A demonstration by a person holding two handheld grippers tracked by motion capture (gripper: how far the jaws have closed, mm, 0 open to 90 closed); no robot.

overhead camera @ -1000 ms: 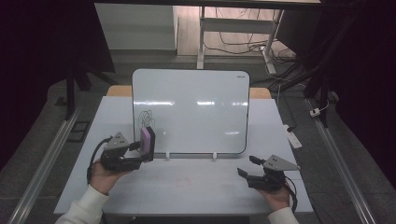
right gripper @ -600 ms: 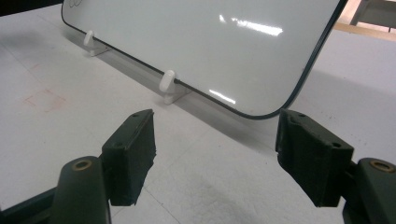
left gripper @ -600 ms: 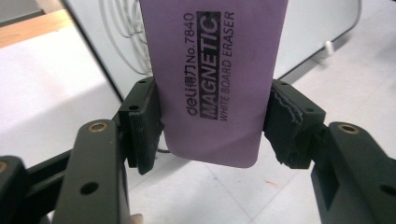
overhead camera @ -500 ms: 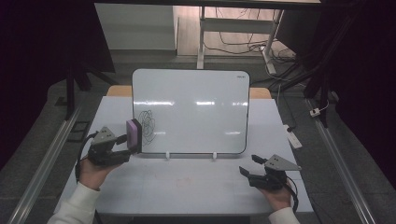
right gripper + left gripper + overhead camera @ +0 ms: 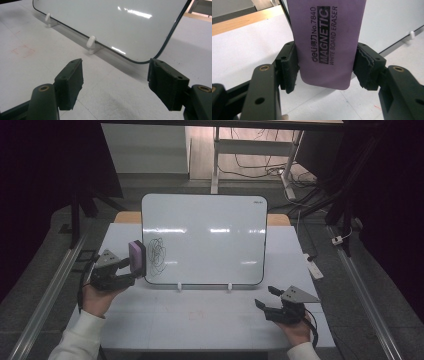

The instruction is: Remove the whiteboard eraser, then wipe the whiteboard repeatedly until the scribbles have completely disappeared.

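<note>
My left gripper [image 5: 131,266] clamps a purple eraser [image 5: 136,257] at the whiteboard's [image 5: 210,235] left edge, beside a black scribble [image 5: 157,253].
My right gripper [image 5: 266,301], jaws apart and empty, rests near right on the table [image 5: 200,320].

Left black two-jaw gripper [image 5: 131,266]: held in the person's left hand [image 5: 96,297] at the table's left side, white sleeve [image 5: 75,340] coming in from the bottom left. Jaws point toward the right, clamped on the long sides of a purple rectangular whiteboard eraser [image 5: 325,40]; both pads [image 5: 289,67] press its edges. Right black two-jaw gripper [image 5: 116,82]: low at the table's front right, in the right hand [image 5: 296,330], grey three-cornered plate [image 5: 297,295] on top. Jaws spread wide with nothing between them, angled toward the upper left in the high view.
</note>
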